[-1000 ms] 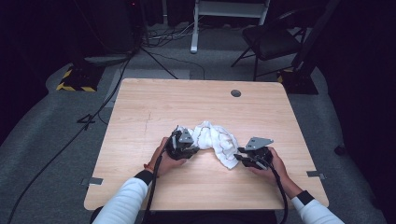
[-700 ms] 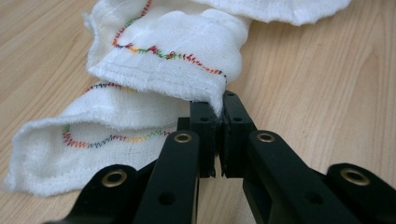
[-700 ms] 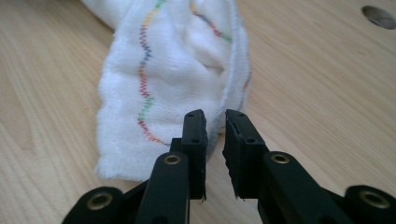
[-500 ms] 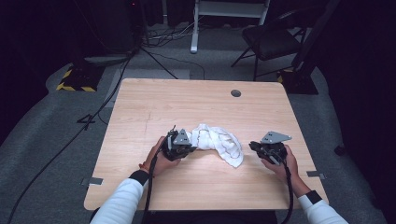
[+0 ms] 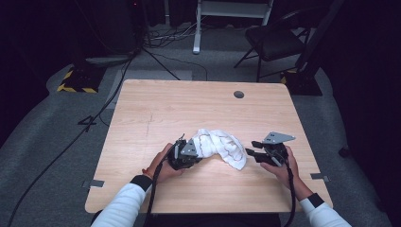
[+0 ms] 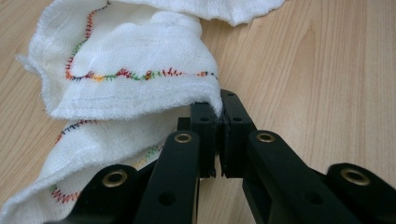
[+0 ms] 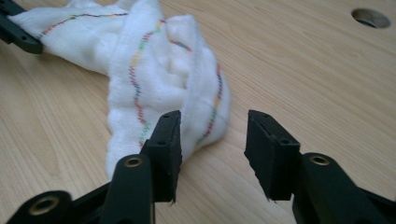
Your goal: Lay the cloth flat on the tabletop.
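A white cloth (image 5: pixel 220 144) with a multicoloured stitched hem lies bunched on the wooden table (image 5: pixel 189 104). My left gripper (image 5: pixel 197 150) is at the cloth's left end. In the left gripper view its jaws (image 6: pixel 219 109) are shut on a hem edge of the cloth (image 6: pixel 126 51). My right gripper (image 5: pixel 251 148) sits just right of the cloth's other end. Its jaws have just been opening, and in the right gripper view they (image 7: pixel 212 126) stand apart with nothing pinched. The cloth (image 7: pixel 159 70) lies just ahead of the tips, toward the left jaw.
A round cable hole (image 5: pixel 239 94) sits in the table's far right part. Beyond the table are a black chair (image 5: pixel 274 42), a white stand (image 5: pixel 234 9) and cables on the grey floor (image 5: pixel 156 61). Bare wood surrounds the cloth.
The right gripper drew back to the right, off the cloth, and its jaws now stand apart. The left gripper stayed at the cloth's left end. The cloth lies a little more stretched out.
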